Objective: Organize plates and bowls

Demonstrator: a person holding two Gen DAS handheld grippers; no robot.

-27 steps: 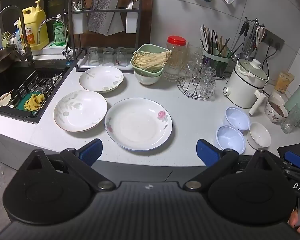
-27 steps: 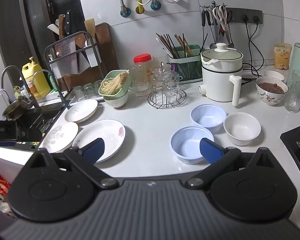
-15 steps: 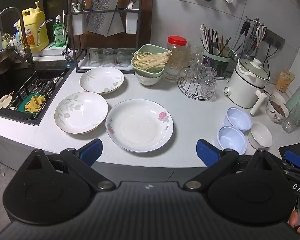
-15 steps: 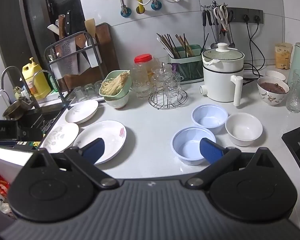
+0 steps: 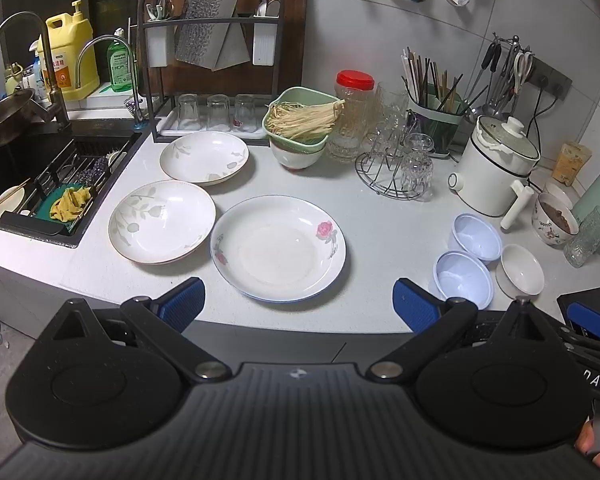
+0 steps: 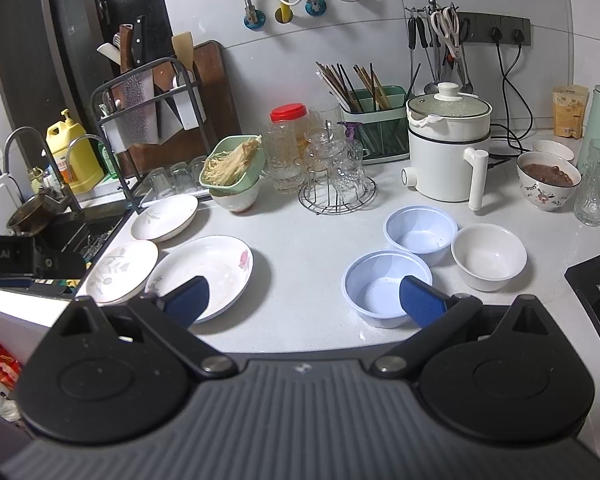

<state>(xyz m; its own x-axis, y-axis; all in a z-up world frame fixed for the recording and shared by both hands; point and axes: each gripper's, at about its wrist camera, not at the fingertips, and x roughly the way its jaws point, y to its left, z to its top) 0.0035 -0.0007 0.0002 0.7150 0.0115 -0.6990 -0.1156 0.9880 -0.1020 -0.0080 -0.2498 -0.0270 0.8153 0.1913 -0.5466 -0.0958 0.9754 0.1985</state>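
Your left tool (image 5: 298, 304) is spread wide and empty, hovering at the front edge of the pale speckled surface (image 5: 384, 232). The rose plate (image 5: 278, 248), glossy and shallow, sits nearest that edge, the leaf-patterned plate (image 5: 162, 221) just beside it near the sink (image 5: 40, 168), and a third plate (image 5: 204, 158) behind. Your right tool (image 6: 304, 298) is spread too, holding nothing, over the near blue bowl (image 6: 386, 286); the second blue bowl (image 6: 420, 232) and a white bowl (image 6: 489, 256) crowd close. Bare surface lies between plates and bowls.
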